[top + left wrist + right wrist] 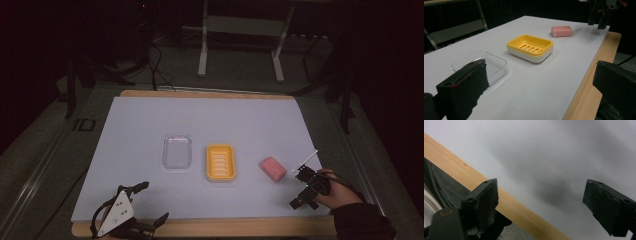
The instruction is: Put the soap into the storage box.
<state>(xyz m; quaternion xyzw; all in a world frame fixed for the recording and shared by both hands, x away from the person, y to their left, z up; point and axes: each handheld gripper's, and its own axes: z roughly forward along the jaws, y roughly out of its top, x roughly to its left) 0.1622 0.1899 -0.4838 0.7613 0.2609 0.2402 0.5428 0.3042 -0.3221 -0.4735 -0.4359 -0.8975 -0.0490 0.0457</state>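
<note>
3 items in row across white table [150, 120]: clear lid [177, 151] at 9 o'clock, yellow soap dish [220, 162] centre, pink soap [273, 168] at 3 o'clock. Right gripper [304, 186] near soap, at its 4 o'clock, jaws spread, nothing held; judged poised for soap pickup. Left gripper [136, 208] at table's 7 o'clock, by wooden edge [210, 227], jaws spread, empty; dish slots face up, ready to receive.
</note>
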